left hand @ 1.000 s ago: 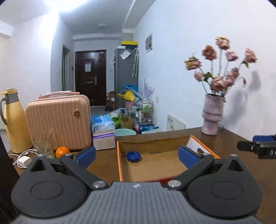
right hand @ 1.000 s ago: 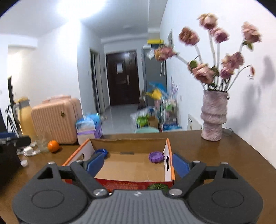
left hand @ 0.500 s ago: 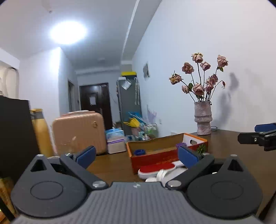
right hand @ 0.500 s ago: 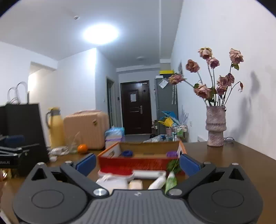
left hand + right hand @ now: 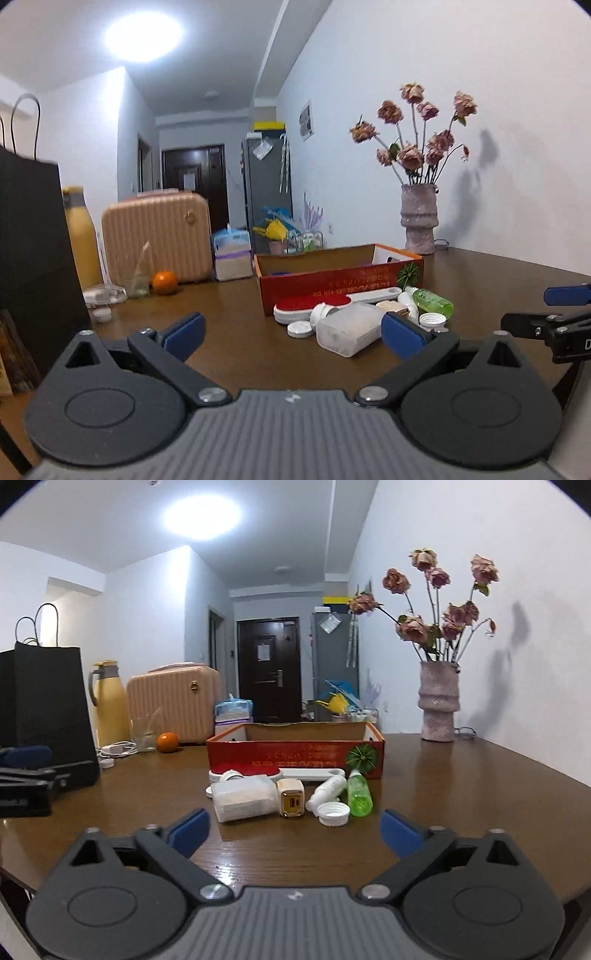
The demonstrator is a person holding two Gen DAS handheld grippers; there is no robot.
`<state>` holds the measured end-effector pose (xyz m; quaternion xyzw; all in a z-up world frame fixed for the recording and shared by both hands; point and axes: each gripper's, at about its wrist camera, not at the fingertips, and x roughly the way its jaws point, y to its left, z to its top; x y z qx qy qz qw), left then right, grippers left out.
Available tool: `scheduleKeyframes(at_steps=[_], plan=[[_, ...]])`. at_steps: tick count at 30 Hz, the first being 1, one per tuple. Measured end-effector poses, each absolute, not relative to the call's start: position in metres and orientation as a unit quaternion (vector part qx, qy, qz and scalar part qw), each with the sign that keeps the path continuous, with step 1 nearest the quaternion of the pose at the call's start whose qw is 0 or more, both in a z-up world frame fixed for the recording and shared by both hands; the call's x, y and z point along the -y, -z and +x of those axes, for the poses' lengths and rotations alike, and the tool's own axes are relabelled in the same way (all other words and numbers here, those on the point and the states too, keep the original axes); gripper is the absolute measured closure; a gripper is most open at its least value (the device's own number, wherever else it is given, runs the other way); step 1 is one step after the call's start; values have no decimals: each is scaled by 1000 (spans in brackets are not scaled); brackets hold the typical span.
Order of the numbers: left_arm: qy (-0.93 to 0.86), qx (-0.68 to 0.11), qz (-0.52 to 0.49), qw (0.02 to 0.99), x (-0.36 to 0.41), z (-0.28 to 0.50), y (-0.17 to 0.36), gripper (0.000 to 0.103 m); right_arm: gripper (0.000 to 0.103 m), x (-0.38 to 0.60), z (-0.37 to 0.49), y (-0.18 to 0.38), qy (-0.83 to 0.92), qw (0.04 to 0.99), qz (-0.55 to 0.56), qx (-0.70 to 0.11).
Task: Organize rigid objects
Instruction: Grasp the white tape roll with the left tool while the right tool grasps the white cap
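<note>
Left gripper [image 5: 291, 332] with jaws spread and empty, right gripper [image 5: 295, 829] with empty jaws closing slightly, small plastic bottles and caps [image 5: 334, 814] clustered on brown wooden counter [image 5: 461, 782], just before red cardboard box [image 5: 295, 753]

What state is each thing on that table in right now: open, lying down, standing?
cardboard box: open-topped, upright.
green bottle: lying down.
white bottle: lying down.
white cap: loose, open side up.
vase: upright, holding flowers.
left gripper: open, empty.
right gripper: empty, jaws closing.
</note>
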<state>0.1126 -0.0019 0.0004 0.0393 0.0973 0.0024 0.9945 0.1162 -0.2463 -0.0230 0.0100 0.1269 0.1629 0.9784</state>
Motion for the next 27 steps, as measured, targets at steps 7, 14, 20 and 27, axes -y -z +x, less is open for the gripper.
scheduleKeyframes(at_steps=[7, 14, 20, 27], plan=[[1, -155, 30, 988, -13, 173, 9, 0, 6, 243, 160, 35, -170, 974, 16, -146], [30, -204, 15, 978, -22, 253, 15, 28, 26, 227, 238, 41, -160, 964, -31, -211], [113, -253, -19, 961, -15, 329, 18, 41, 42, 224, 293, 52, -170, 952, -16, -256], [116, -290, -35, 949, -10, 373, 27, 53, 45, 224, 320, 53, -164, 944, -25, -287]])
